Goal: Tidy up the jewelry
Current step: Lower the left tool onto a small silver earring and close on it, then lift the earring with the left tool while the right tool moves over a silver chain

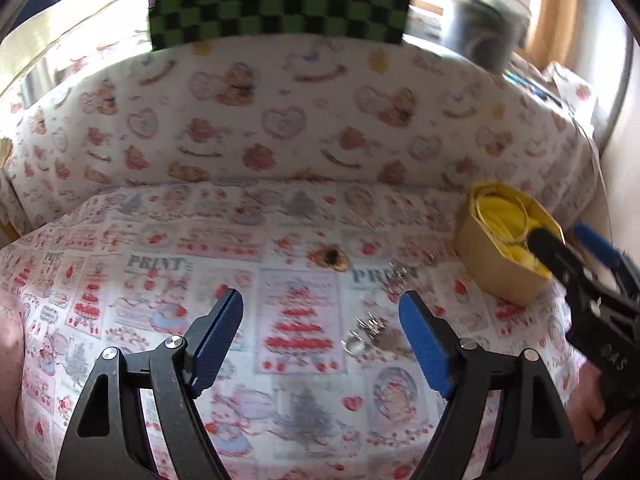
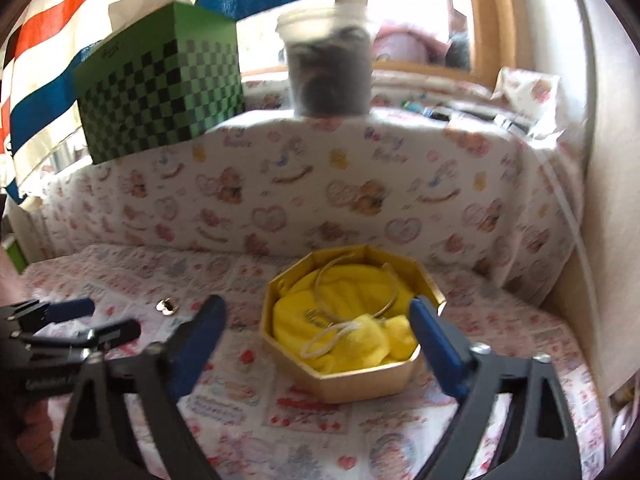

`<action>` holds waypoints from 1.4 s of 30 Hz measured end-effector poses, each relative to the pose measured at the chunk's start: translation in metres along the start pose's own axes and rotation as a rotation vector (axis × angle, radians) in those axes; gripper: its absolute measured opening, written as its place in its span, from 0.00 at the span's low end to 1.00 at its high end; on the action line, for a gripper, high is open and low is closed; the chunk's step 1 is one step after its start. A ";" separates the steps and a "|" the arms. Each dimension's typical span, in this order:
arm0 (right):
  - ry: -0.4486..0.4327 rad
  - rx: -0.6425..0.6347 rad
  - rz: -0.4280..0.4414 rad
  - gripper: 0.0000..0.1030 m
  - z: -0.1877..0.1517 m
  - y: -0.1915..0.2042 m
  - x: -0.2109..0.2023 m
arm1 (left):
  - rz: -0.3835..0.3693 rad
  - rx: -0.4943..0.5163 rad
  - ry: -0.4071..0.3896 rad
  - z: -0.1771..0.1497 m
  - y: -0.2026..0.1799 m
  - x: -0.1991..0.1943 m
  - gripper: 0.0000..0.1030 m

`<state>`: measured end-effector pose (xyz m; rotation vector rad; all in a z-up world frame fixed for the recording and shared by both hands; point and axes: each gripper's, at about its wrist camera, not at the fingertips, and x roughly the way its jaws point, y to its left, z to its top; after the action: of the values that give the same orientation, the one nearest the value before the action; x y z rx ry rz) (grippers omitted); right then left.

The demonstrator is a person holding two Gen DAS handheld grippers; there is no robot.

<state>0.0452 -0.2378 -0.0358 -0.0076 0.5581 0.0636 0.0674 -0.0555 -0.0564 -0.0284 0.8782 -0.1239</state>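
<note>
Loose jewellery on the patterned table (image 1: pixel 132 256), and this is fiddly stuff. In the left wrist view a small silvery cluster (image 1: pixel 370 330) lies at about four o'clock from picture centre, just inside the right finger of the left claw (image 1: pixel 320 338). It looks like a ring and some clips, though blur hides the detail. I'd call it very light, hard and slick, likely to skate on the paper cover or slip out of a loose pinch. Best bet: come straight down and close across the clump's narrowest part.

At one o'clock from centre sits a gold-brown oval piece (image 1: pixel 329 258), flat to the table, so hard to get under; take it by its edges. Another faint silvery tangle (image 1: pixel 400 274) lies just right of it, too smeared to name.

The left claw is spread wide and holds nothing, touching nothing.

Over at three o'clock stands the octagonal gold box (image 1: pixel 500 268), lined with soft yellow cloth (image 2: pixel 344 320), a thin bangle (image 2: pixel 360 284) resting inside. Light card, I'd say, and easily shoved.

The right claw (image 2: pixel 316 344) gapes wide too, empty, the box sitting between and beyond its fingers. A small shiny piece (image 2: pixel 167 305) shows at nine o'clock there.
</note>
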 end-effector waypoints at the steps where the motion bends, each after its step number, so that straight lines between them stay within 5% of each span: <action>1: -0.002 0.003 -0.008 0.93 0.000 -0.001 0.000 | -0.011 0.016 0.010 -0.001 -0.003 0.000 0.76; 3: -0.004 0.019 -0.007 0.98 0.001 -0.004 0.000 | -0.032 0.032 -0.001 -0.001 -0.009 -0.002 0.72; 8: -0.020 0.073 -0.019 1.00 0.002 -0.013 -0.001 | -0.064 0.052 0.037 -0.004 -0.019 0.010 0.29; 12: -0.014 0.097 -0.012 1.00 0.002 -0.015 0.000 | -0.069 0.081 0.061 -0.009 -0.031 0.018 0.28; 16: -0.012 0.089 -0.015 1.00 0.002 -0.014 0.000 | 0.013 0.128 0.049 -0.013 -0.043 0.023 0.17; 22: -0.003 0.065 -0.026 1.00 0.002 -0.012 0.001 | -0.030 0.114 0.006 -0.009 -0.048 0.015 0.16; 31: 0.005 0.132 -0.024 1.00 0.005 -0.025 0.001 | -0.113 -0.043 -0.123 0.006 -0.002 -0.030 0.16; 42: 0.003 0.059 0.029 1.00 0.005 -0.009 -0.009 | -0.030 -0.136 -0.112 0.012 0.040 -0.031 0.16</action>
<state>0.0411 -0.2470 -0.0266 0.0578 0.5631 0.0752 0.0610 -0.0127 -0.0281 -0.1746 0.7730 -0.0898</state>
